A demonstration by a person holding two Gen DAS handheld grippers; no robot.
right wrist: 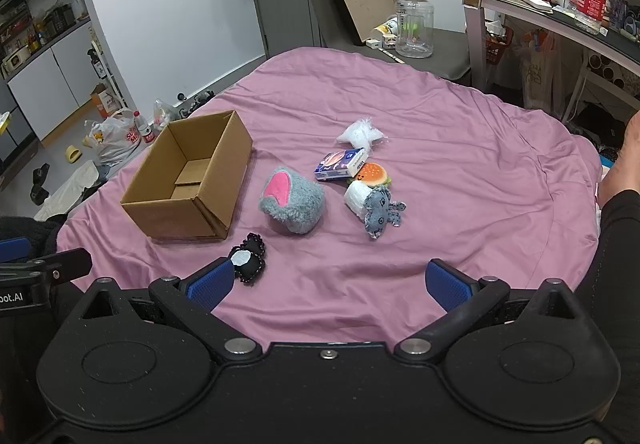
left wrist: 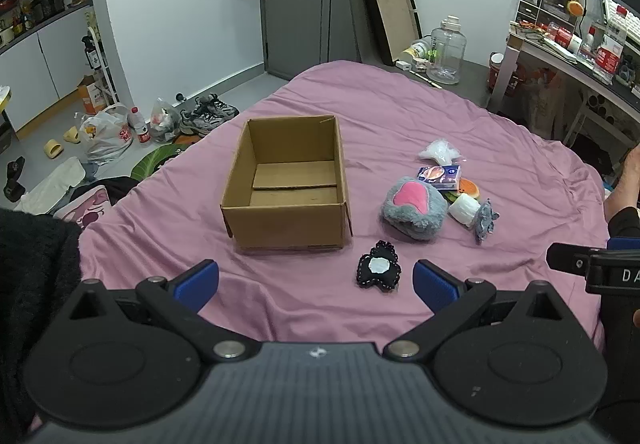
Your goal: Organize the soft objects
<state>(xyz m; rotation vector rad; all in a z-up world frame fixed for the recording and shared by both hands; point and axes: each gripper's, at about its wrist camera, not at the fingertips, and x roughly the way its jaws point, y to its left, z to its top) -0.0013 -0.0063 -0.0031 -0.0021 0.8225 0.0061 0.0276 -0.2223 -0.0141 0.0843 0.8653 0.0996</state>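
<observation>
An open, empty cardboard box [left wrist: 286, 184] [right wrist: 188, 184] stands on the pink bed sheet [left wrist: 400, 116] [right wrist: 460, 164]. To its right lie a grey and pink plush [left wrist: 414, 207] [right wrist: 292, 200], a black heart-shaped pad [left wrist: 378, 271] [right wrist: 248, 258], a tissue pack [left wrist: 439, 176] [right wrist: 340, 165], a burger toy [right wrist: 372, 174], a white roll [left wrist: 464, 209] [right wrist: 357, 198], a small grey plush [left wrist: 485, 221] [right wrist: 380, 213] and a clear bag [left wrist: 439, 151] [right wrist: 359, 135]. My left gripper [left wrist: 316, 284] and right gripper [right wrist: 330, 284] are open and empty, low over the near sheet.
Floor clutter of bags, shoes and a bottle [left wrist: 138, 126] lies left of the bed. A big clear jug [left wrist: 446, 50] and a leaning tray [left wrist: 388, 4] stand beyond the far edge. A cluttered desk [right wrist: 560, 16] is at right. A person's foot [right wrist: 628, 160] rests at the right edge.
</observation>
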